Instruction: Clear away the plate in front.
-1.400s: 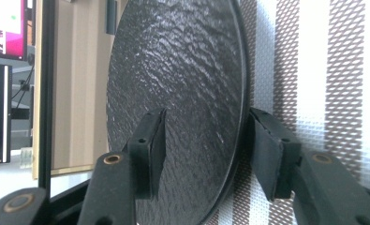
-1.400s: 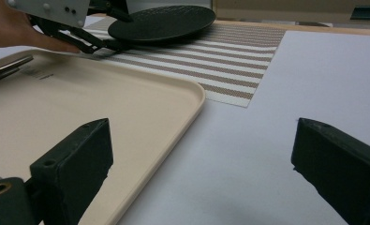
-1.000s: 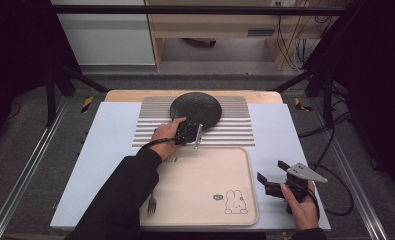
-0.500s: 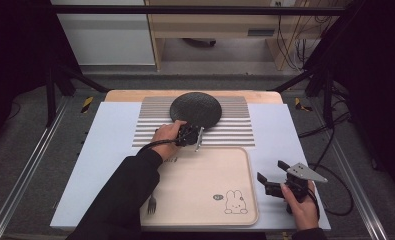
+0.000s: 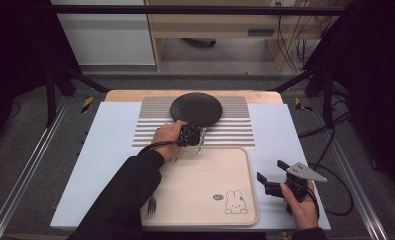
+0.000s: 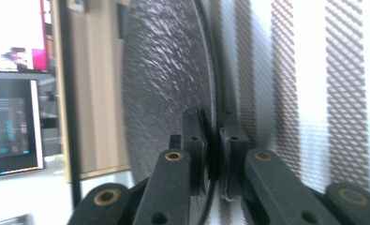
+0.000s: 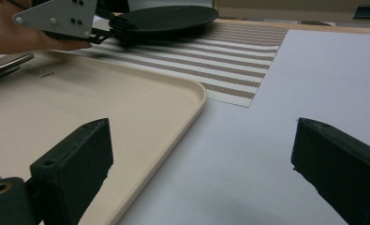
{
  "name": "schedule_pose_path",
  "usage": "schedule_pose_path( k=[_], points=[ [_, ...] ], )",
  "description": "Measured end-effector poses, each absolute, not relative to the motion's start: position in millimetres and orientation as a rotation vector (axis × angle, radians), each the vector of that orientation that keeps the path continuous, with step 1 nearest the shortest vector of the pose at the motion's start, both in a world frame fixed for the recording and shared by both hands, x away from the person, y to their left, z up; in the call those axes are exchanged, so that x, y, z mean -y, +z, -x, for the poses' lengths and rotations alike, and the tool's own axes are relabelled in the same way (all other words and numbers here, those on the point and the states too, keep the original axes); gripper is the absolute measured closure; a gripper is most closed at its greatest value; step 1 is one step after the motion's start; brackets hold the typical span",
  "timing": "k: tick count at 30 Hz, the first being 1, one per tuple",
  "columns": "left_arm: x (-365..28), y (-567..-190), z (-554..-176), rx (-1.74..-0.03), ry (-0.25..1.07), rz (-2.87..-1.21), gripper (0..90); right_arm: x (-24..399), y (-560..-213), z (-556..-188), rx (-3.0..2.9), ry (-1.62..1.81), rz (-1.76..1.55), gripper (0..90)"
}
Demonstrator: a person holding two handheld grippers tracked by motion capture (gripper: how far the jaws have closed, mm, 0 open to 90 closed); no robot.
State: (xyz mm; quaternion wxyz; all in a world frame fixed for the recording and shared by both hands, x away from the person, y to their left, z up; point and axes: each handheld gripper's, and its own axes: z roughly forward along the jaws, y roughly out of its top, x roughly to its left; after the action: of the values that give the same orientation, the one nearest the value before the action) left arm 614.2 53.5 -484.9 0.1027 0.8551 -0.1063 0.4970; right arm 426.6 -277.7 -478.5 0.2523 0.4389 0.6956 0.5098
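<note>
Two grippers: the left gripper has its fingers closed on the near rim of the round black textured plate on the striped mat, likely mid-grasp, next needing a level lift toward the beige tray, while the right gripper hovers wide open, holding nothing, over the bench.

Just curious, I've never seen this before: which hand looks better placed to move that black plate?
Left. The left gripper is already clamped on the black plate's rim, while the right gripper sits open beside the tray.
</note>
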Motion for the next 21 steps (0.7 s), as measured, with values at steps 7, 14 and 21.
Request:
schedule_pose_path(
  k=[7,14,21],
  points=[
    [-50,-479,-613,0.296,1.495,-2.514,85.8,278,-478,-427,-1.893,1.383,-1.185,6.0],
    [-47,-473,-609,0.287,1.485,-2.505,84.9,279,-478,-426,-1.894,1.379,-1.181,6.0],
    [-47,-461,-596,0.311,1.517,-2.491,84.4,279,-478,-426,-1.897,1.409,-1.178,6.0]
  ],
)
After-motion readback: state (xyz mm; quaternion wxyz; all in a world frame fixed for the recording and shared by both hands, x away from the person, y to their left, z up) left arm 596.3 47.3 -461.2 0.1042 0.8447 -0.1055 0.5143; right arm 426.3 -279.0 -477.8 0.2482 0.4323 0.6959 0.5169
